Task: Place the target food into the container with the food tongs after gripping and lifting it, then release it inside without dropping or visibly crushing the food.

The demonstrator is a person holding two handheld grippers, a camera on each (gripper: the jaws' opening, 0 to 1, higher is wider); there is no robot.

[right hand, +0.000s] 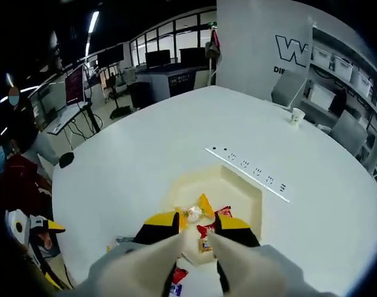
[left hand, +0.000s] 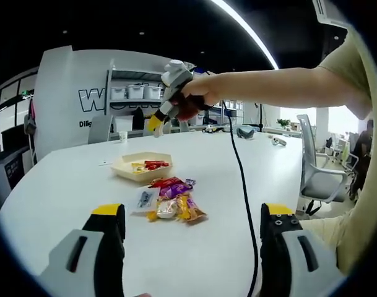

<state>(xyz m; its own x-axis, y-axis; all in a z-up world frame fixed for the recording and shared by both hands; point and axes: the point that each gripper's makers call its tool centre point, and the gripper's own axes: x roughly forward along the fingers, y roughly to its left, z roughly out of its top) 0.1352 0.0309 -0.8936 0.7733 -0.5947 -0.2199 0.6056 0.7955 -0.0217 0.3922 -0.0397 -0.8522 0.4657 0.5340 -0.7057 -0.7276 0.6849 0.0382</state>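
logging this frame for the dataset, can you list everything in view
table: one, white, under everything
tray: one, cream, mid-table, holding red and yellow packets
snack pile: one heap, mixed colours, on the table nearer than the tray
wrapped candy: one, yellow and clear, between right jaws over the tray
paper cup: one, white, far table edge
office chair: one, grey, beside the table
right hand-held gripper: shut on candy
left hand-held gripper: open, low over the table

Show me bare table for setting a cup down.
Free: the wide white table left of the socket strip, toward the far edge. Crowded: the tray and the snack pile beside it.
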